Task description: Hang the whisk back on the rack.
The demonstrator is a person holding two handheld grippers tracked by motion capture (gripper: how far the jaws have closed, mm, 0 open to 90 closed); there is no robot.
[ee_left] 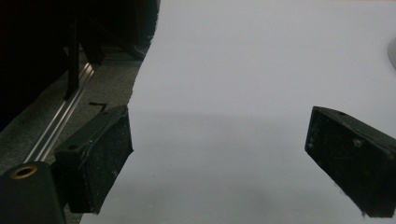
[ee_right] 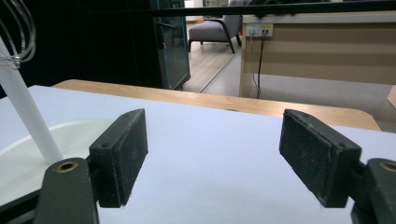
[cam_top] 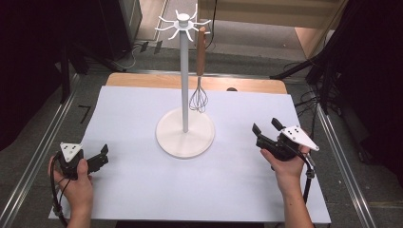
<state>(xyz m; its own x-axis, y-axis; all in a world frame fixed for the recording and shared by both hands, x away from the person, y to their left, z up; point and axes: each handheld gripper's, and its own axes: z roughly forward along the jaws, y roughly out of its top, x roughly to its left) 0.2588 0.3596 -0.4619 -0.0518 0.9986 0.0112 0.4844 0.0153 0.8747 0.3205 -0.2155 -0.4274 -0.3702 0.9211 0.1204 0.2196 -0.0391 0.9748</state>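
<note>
Hanging whisk [cam_top: 199, 97] on white stand [cam_top: 184, 128], left tool [cam_top: 100, 156] agape, right tool [cam_top: 266, 127] agape

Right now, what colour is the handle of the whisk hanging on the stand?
Brown, like wood. The whisk handle shows best in the high view.

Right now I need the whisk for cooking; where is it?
In the high view, the whisk hangs from a hook at the top of the white stand, just right of its pole, wires down, above the round base.
</note>
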